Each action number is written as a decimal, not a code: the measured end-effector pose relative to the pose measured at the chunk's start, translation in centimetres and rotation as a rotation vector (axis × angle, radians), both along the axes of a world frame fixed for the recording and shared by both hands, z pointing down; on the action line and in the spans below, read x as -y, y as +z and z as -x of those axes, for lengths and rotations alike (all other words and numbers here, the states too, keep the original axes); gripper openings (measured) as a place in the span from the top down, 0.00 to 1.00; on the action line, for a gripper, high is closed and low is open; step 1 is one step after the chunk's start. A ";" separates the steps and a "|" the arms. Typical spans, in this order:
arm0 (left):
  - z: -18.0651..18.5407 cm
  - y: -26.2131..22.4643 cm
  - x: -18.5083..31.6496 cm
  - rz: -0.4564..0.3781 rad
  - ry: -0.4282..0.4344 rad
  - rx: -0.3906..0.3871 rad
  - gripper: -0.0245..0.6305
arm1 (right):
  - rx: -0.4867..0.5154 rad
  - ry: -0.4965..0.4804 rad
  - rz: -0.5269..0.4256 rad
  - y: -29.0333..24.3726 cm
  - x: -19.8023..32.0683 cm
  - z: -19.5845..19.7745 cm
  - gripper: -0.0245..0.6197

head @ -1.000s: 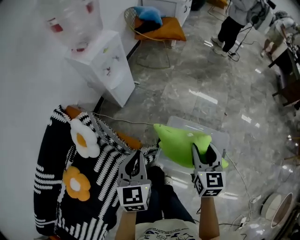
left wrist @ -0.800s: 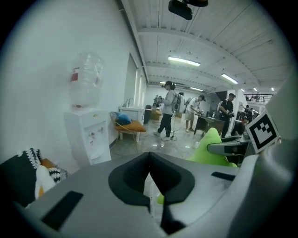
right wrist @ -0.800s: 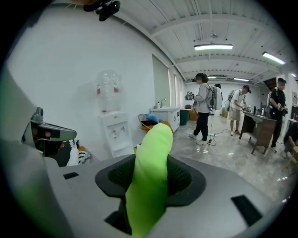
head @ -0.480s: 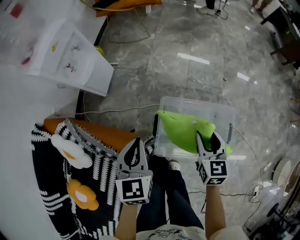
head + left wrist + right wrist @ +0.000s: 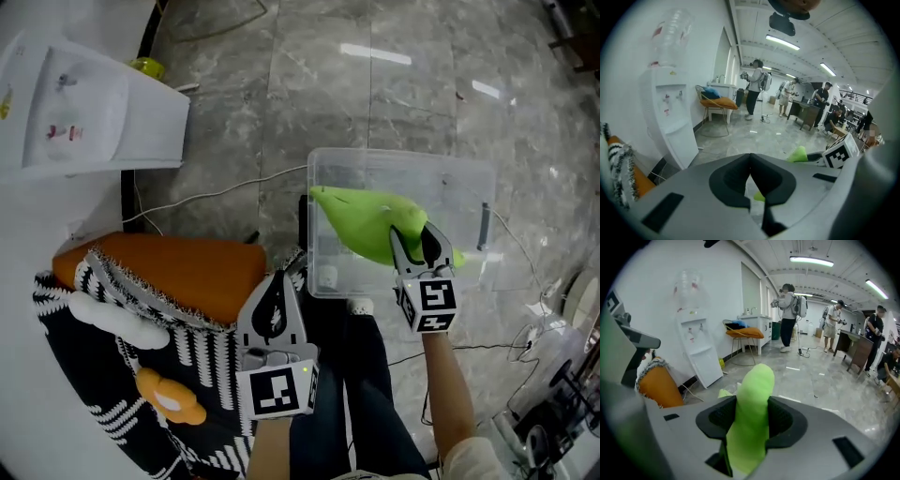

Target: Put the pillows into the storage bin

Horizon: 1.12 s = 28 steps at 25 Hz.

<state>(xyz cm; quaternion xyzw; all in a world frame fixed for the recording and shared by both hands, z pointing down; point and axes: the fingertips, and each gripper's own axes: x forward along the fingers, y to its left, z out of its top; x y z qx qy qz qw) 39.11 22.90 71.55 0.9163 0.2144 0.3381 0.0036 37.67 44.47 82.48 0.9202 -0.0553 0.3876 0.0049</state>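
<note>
Since a second ago, we have carried the green pillow (image 5: pixel 364 217) over the clear storage bin (image 5: pixel 469 176) on the floor (image 5: pixel 319 84). Our right gripper (image 5: pixel 414 236) has its jaws clamped on the pillow's edge. Our left gripper (image 5: pixel 275 286) hangs near the orange cushion (image 5: pixel 178 270), jaws pressed together and empty.

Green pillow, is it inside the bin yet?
Not resting in it: the right gripper is clamped on the green pillow, holding it over the open storage bin.
</note>
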 end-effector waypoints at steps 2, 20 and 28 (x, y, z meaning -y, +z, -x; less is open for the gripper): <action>0.1 2.2 -0.6 0.007 0.005 0.013 0.94 | 0.029 -0.003 0.003 3.6 -0.1 0.0 0.65; 4.7 14.3 -1.8 0.027 -0.016 0.158 0.94 | 0.237 0.130 0.003 24.7 -0.1 4.2 0.64; 5.7 14.1 -2.1 0.037 -0.009 0.167 0.94 | 0.310 0.149 0.016 25.3 0.5 8.0 0.59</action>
